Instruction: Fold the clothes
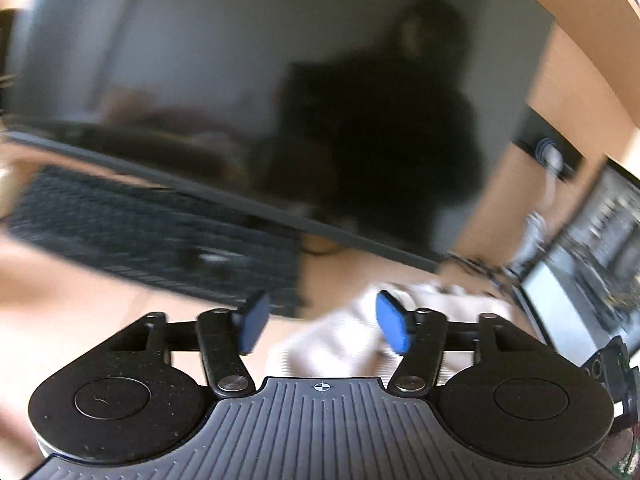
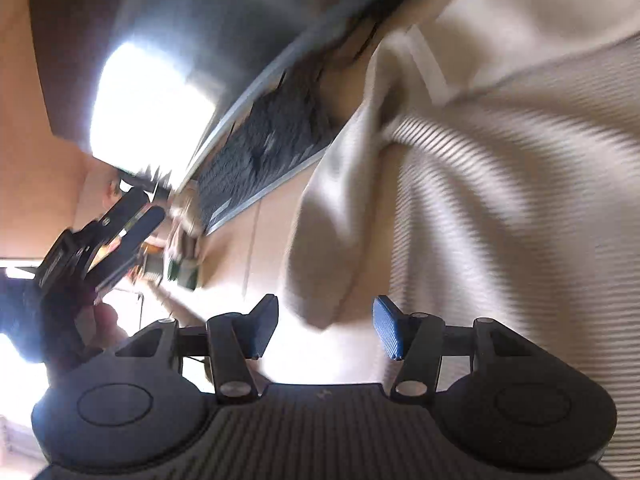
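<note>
Both views are smeared with motion blur beyond the sharp left gripper (image 1: 320,322) and right gripper (image 2: 326,326). Ahead-left of the right gripper, a blown-out white glare (image 2: 148,104) washes over the monitor (image 2: 224,20). Soft shadows fill the folds of the cream garment (image 2: 500,184). Fisheye distortion bends every edge.

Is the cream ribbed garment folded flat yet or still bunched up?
Still bunched up. In the right wrist view the cream ribbed garment lies in loose rumpled folds on the desk, with no neat flat layers; both grippers are open.
</note>
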Available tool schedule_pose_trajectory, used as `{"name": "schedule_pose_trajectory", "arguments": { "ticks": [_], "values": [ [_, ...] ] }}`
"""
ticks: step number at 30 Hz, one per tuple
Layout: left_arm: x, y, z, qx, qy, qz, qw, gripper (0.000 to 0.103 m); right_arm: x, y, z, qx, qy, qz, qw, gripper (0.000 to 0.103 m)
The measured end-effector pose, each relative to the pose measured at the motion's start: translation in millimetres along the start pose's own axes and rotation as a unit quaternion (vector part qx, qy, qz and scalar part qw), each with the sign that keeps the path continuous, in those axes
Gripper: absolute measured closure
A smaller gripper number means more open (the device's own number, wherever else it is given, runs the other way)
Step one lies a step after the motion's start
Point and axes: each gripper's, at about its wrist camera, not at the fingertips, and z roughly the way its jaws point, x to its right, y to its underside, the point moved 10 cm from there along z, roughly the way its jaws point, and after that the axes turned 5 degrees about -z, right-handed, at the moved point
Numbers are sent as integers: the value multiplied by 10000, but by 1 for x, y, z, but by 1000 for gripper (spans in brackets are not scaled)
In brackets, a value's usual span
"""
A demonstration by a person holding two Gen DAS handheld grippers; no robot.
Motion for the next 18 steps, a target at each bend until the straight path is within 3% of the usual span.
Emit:
{"name": "schedule_pose_trajectory", "arguments": {
  "ticks": [1, 2, 3, 4, 6, 7, 9, 11, 12, 15, 18],
  "values": [
    [-11, 1, -9, 67, -110, -62, 9999, 28, -9, 5, 12, -108, -13, -103, 9999, 51],
    [-21, 3, -19, 110, -207, -111, 9997, 27, -21, 10, 23, -161, 228, -611, 9977, 51],
    [-30, 6, -28, 145, -298, -159, 9993, 25, -33, 14, 35, -195, 544, -1239, 9906, 51],
    [-38, 9, -35, 162, -372, -205, 9990, 22, -44, 19, 44, -137, 920, -2018, 9750, 51],
    [-52, 17, -47, 170, -493, -325, 9981, 20, -56, 33, 66, 5, 1605, -3510, 9225, 51],
    [-56, 21, -48, 154, -525, -393, 9977, 20, -63, 40, 76, 75, 1925, -4212, 8863, 51],
    [-64, 29, -52, 120, -588, -530, 9968, 19, -65, 48, 99, 67, 2230, -4888, 8434, 53],
    [-71, 37, -55, 81, -638, -651, 9958, 19, -63, 52, 116, 27, 2426, -5488, 8000, 70],
    [-70, 39, -54, 45, -620, -667, 9958, 18, -63, 53, 118, 13, 2494, -5746, 7795, 88],
    [-66, 43, -48, -71, -522, -613, 9967, 15, -72, 48, 99, 297, 2667, -6496, 7114, 94],
    [-54, 46, -32, -231, -373, -526, 9977, 14, -83, 7, 45, 856, 2979, -6662, 6783, 95]
  ]
}}
